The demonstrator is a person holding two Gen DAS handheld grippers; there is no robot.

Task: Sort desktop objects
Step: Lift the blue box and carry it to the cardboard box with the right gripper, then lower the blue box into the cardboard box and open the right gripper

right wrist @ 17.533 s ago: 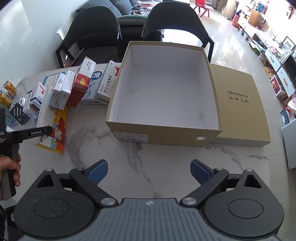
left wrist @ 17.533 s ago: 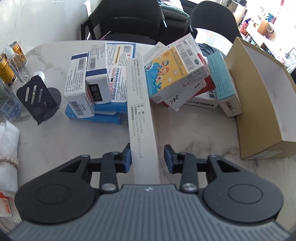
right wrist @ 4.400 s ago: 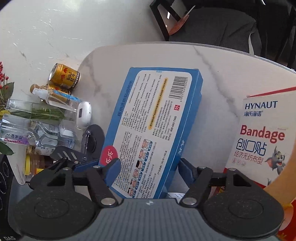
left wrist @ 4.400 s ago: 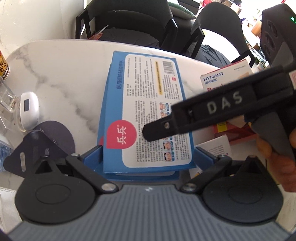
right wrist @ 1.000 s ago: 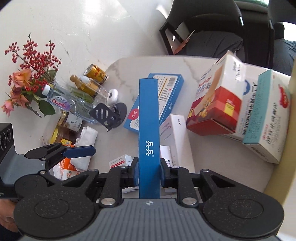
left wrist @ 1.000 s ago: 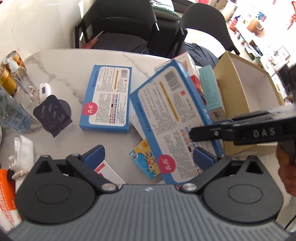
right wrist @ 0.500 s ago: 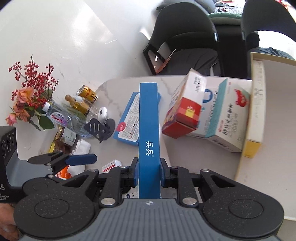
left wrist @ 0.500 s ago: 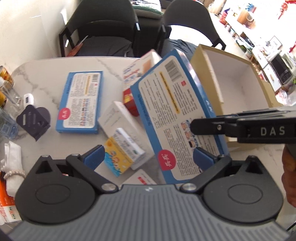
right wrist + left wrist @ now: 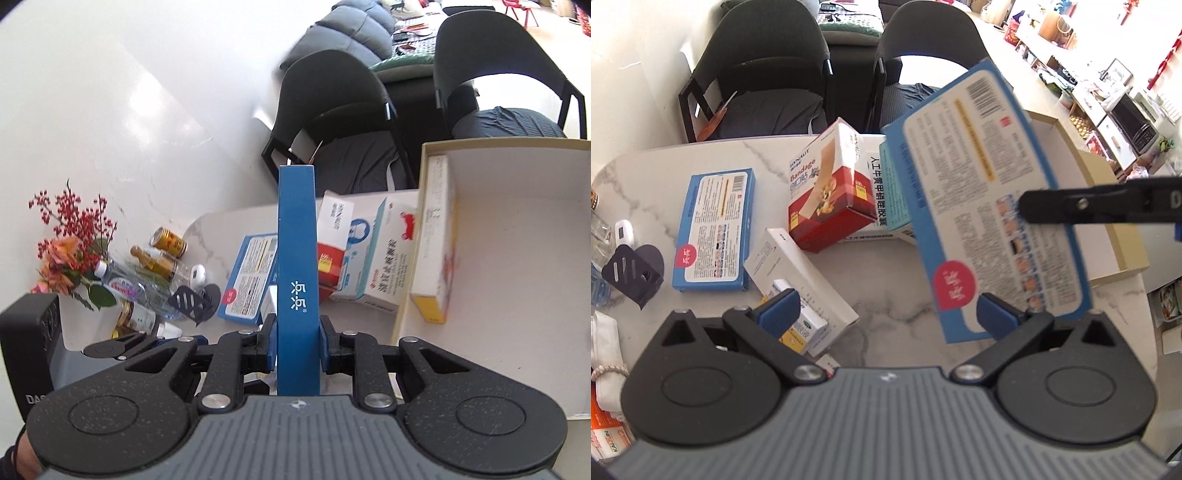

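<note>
My right gripper (image 9: 297, 349) is shut on a flat blue box (image 9: 297, 266), held on edge in the air. The same box (image 9: 990, 192) fills the right of the left wrist view, in front of the tan cardboard box (image 9: 1123, 221). That cardboard box (image 9: 517, 258) is open with a yellow-ended box (image 9: 434, 240) inside against its left wall. My left gripper (image 9: 886, 317) is open and empty above the table. A second blue box (image 9: 714, 229), a red bandage box (image 9: 827, 199), a teal box (image 9: 384, 254) and white boxes (image 9: 801, 277) lie on the marble table.
Gold cans (image 9: 168, 242), bottles and a flower vase (image 9: 70, 266) stand at the table's left end with a black stand (image 9: 631, 269) and a white earbud case (image 9: 622, 230). Two black chairs (image 9: 768, 74) are behind the table.
My right gripper has carried the blue box up and to the right, closer to the cardboard box. The left gripper has drawn back and stays open.
</note>
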